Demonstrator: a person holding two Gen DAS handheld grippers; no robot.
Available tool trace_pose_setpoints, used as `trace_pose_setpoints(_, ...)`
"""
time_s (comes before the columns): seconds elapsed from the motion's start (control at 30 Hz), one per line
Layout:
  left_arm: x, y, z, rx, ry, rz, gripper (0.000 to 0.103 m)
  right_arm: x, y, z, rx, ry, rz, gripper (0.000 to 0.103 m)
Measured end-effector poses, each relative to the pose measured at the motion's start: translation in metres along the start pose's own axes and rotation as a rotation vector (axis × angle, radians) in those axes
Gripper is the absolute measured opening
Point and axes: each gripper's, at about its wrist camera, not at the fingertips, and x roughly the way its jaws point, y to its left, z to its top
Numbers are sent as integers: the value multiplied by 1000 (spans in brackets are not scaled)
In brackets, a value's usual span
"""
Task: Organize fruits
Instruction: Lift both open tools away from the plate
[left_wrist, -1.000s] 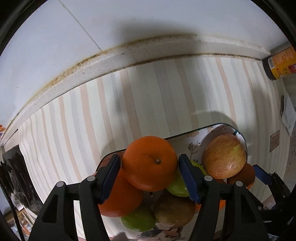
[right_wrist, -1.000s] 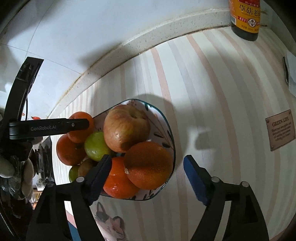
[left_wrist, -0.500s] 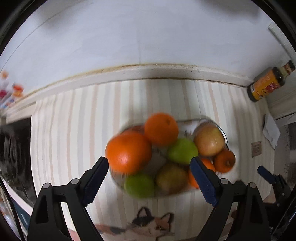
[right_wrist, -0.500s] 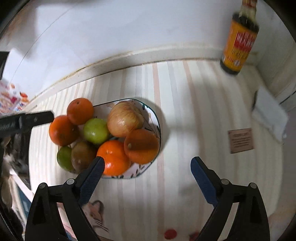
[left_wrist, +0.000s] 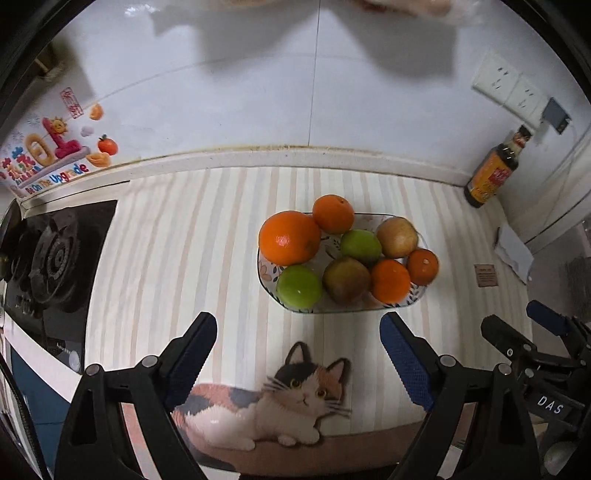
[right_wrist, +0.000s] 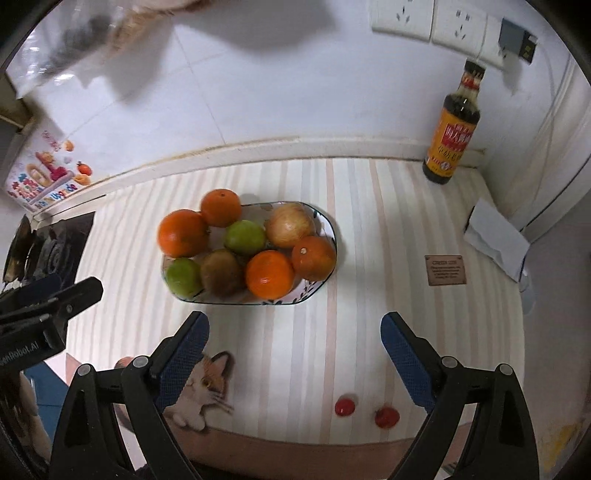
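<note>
A patterned oval plate (left_wrist: 421, 291) (right_wrist: 328, 221) on the striped mat holds several fruits: oranges, two green apples, a brownish pear-like fruit and a reddish-yellow apple. The orange I held (left_wrist: 333, 214) (right_wrist: 221, 207) rests at the plate's far left rim, beside a bigger orange (left_wrist: 289, 238). My left gripper (left_wrist: 299, 341) is open and empty, pulled back and above the plate. My right gripper (right_wrist: 295, 341) is open and empty, also back from the plate. The right gripper shows at the left wrist view's right edge (left_wrist: 546, 321).
A soy sauce bottle (right_wrist: 452, 125) stands in the back right corner. A gas stove (left_wrist: 48, 258) is at the left. A white folded paper (right_wrist: 496, 238) and a small brown label (right_wrist: 445, 269) lie at the right. Two small red fruits (right_wrist: 345, 406) lie near the front edge.
My left gripper opened and let go of the orange onto the plate's far left, then both grippers drew back and up from the plate.
</note>
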Motion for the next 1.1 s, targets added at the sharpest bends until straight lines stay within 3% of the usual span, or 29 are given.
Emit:
trace_pose_setpoints(0.3, -63, 6, -21, 11, -94, -11, 91, -70, 13, -21, 2, -77, 14, 96)
trace_pose_setpoints(0.7, -119, -7, -45, 42, -207, -11, 91, -146, 23, -39, -5, -178, 1, 96)
trace_pose_setpoints(1.1, -129, -10, -47, 27, -234, 6, 91, -159, 21, -41, -1, -193, 28, 96)
